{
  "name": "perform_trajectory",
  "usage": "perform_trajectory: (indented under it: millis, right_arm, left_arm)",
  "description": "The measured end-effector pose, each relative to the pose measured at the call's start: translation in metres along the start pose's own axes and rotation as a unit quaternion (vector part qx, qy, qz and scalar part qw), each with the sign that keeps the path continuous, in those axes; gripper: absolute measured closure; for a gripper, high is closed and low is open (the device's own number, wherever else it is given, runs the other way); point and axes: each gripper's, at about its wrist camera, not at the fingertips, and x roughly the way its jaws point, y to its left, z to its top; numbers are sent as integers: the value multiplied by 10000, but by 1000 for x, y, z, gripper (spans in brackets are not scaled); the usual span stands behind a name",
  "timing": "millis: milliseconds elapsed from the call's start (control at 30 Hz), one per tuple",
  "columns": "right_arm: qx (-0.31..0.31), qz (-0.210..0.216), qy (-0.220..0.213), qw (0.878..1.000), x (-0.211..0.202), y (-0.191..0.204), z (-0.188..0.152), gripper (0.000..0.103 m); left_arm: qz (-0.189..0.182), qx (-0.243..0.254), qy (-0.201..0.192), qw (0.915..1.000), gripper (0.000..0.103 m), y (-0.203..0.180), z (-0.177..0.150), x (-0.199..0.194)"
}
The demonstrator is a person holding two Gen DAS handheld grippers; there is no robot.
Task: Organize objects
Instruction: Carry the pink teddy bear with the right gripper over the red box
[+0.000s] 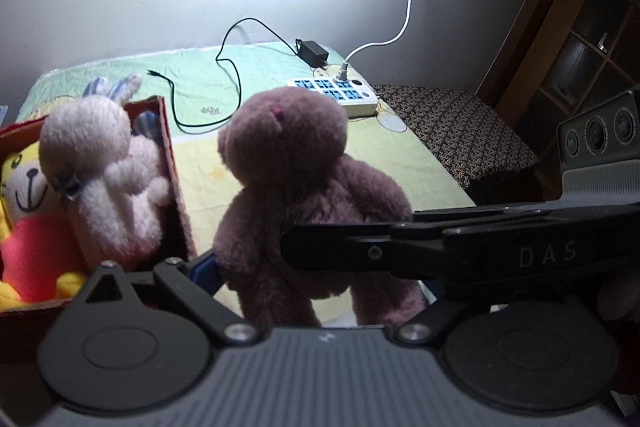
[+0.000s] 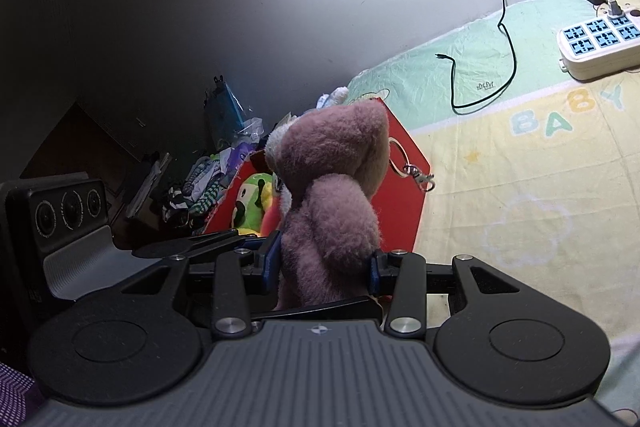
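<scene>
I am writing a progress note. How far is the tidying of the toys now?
Done: a white rabbit and a yellow toy already lie in the red box. In hand: the right gripper is shut on the purple bear, beside the box. Left: putting the bear in. The left gripper looks open around its legs.

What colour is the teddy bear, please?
Dusty mauve-purple teddy bear; the left wrist view shows it best.
</scene>
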Motion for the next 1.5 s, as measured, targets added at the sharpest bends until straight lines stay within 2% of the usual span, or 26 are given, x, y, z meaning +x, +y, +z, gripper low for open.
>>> perform_trajectory:
  millis: [467, 667, 967, 1267, 1500]
  right_arm:
    - [-365, -108, -551, 9978, 29, 64, 8, 60]
    - [-560, 8, -635, 9964, 51, 87, 16, 60]
    - [-770, 461, -658, 9938, 99, 121, 33, 60]
    - [-558, 730, -632, 9938, 142, 126, 44, 60]
    - [-390, 666, -538, 9956, 168, 123, 41, 59]
  left_arm:
    - [-172, 155, -608, 9979, 9, 47, 6, -58]
    - [-54, 102, -882, 9960, 9, 72, 9, -82]
    - [452, -10, -1239, 9913, 9, 112, 17, -117]
    - [694, -124, -1268, 9894, 9, 150, 24, -121]
    - [703, -252, -1126, 9908, 8, 172, 21, -110]
